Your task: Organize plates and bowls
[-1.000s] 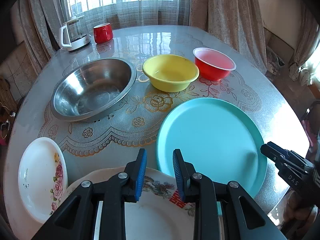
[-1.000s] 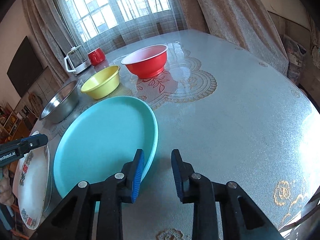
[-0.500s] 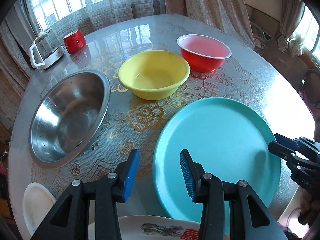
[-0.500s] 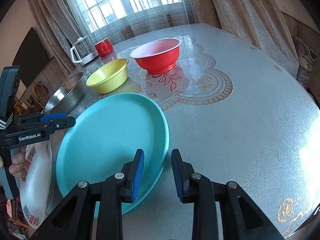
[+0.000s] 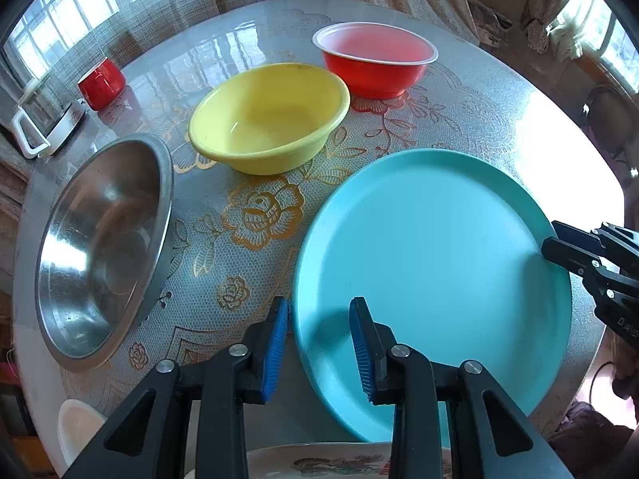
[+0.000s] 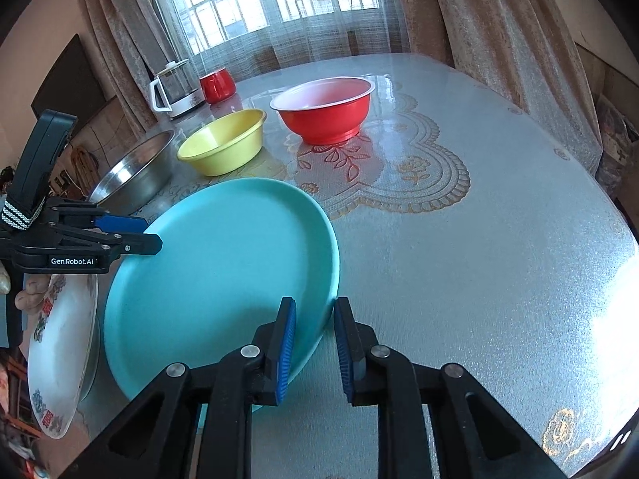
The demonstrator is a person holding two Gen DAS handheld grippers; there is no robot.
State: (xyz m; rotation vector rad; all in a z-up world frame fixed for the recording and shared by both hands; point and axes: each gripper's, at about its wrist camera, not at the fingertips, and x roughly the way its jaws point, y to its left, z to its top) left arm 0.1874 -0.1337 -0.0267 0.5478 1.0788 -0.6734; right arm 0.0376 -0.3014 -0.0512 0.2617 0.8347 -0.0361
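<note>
A big turquoise plate [image 5: 431, 271] [image 6: 223, 279] lies flat at the table's near side. My left gripper [image 5: 318, 311] [image 6: 153, 233] straddles its left rim, one pad outside the edge and one over the plate. Those jaws are closing, and a gap still shows. My right gripper [image 6: 315, 307] [image 5: 553, 239] straddles the right rim, jaws closing, the outer pad right at the edge. Behind the plate stand a yellow bowl [image 5: 267, 119] [image 6: 223, 147], a red bowl [image 5: 375, 64] [image 6: 327, 111] and a steel bowl [image 5: 104, 247] [image 6: 135, 175].
A white patterned plate [image 6: 60, 351] [image 5: 339, 463] sits at the table's near edge beside the turquoise one, a small white dish [image 5: 76, 427] to its left. A red mug [image 5: 102, 84] and a glass kettle [image 5: 44, 123] stand at the back. A hand [image 6: 28, 295] holds the left gripper.
My left gripper moved from above the patterned plate over to the turquoise plate's left rim, its jaws widening and then narrowing. The right gripper's jaws narrowed around the right rim. The plate stayed put.
</note>
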